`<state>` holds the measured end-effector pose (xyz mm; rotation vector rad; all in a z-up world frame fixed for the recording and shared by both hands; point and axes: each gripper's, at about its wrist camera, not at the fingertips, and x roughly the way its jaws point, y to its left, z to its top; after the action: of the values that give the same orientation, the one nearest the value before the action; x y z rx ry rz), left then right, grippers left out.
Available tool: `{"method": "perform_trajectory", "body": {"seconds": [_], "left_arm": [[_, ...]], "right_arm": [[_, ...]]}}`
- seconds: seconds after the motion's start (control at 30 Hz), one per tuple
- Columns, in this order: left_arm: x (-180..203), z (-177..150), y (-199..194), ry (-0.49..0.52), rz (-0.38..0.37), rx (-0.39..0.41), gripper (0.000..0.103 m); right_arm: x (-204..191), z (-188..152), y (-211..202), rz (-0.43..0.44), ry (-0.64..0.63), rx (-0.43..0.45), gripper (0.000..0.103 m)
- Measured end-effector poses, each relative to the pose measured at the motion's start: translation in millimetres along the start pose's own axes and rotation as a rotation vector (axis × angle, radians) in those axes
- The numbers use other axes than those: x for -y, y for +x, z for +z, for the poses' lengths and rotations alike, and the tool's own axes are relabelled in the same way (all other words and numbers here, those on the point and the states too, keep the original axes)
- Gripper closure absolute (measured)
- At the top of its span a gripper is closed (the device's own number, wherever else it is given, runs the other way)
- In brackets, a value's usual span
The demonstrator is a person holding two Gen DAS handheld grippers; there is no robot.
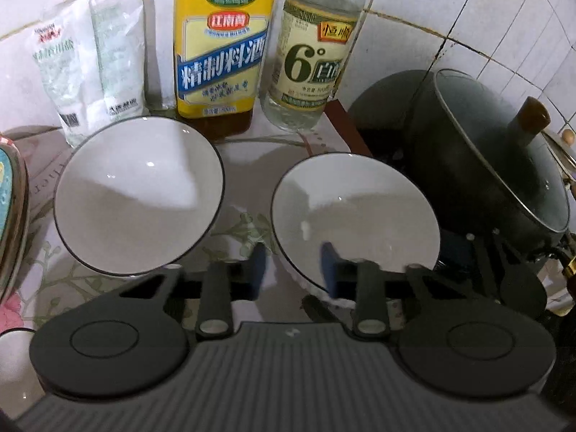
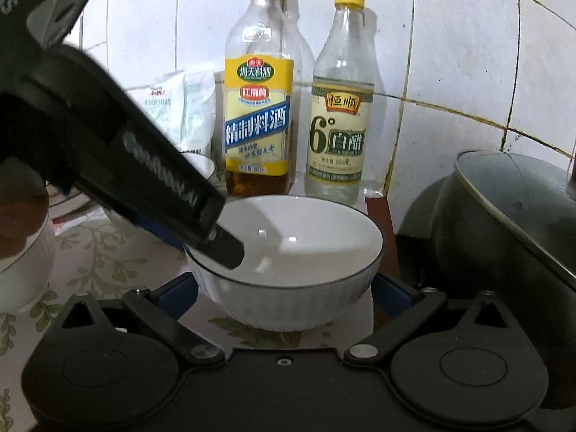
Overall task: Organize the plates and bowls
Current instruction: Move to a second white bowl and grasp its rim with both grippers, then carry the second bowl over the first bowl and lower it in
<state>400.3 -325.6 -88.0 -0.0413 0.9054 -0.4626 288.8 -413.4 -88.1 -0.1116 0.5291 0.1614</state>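
Observation:
In the left wrist view two white bowls with dark rims stand on the flowered counter: one on the left (image 1: 138,194) and one on the right (image 1: 354,216). My left gripper (image 1: 293,270) is open, its jaws astride the near rim of the right bowl, one finger (image 1: 328,273) inside it. In the right wrist view the same bowl (image 2: 288,262) sits between the wide-open fingers of my right gripper (image 2: 286,295), and the left gripper (image 2: 223,248) reaches in from the upper left, with its tip over the rim.
A yellow-labelled cooking wine bottle (image 1: 223,46), a white vinegar bottle (image 1: 313,57) and white packets (image 1: 90,61) stand against the tiled wall. A dark pot with a glass lid (image 1: 496,165) stands at the right. A ribbed white bowl (image 2: 21,273) stands at the left.

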Motion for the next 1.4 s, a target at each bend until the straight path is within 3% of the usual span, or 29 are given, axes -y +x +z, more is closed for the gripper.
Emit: {"method": "perform_trajectory", "body": {"seconds": [0.3, 0.43, 0.53, 0.93, 1.2, 1.4], "left_arm": [[-10.5, 2.1, 4.8, -0.053, -0.002, -0.020, 0.088], [-5.4, -2.9, 2.4, 0.024, 0.021, -0.021, 0.089], [-9.0, -6.1, -7.0, 0.026, 0.003, -0.032, 0.089], [-19.7, -33.5, -95.6, 0.077, 0.002, -0.016, 0.089], [-49.3, -55.7, -168.1, 0.033, 0.004, 0.028, 0.089], [-82.6, -69.1, -202.2, -0.007, 0.029, 0.047, 0.089]], "right_arm": [[-10.3, -0.5, 3.4, -0.030, -0.078, -0.014, 0.000], [-17.7, -0.3, -0.2, -0.039, -0.088, -0.031, 0.000], [-23.3, -0.2, -8.4, -0.033, -0.069, -0.027, 0.000], [-86.1, 18.7, -80.5, -0.068, -0.127, 0.001, 0.001], [-143.2, 35.2, -128.9, -0.068, -0.196, 0.048, 0.001], [-178.9, 43.9, -139.0, -0.020, -0.208, 0.066, 0.001]]}}
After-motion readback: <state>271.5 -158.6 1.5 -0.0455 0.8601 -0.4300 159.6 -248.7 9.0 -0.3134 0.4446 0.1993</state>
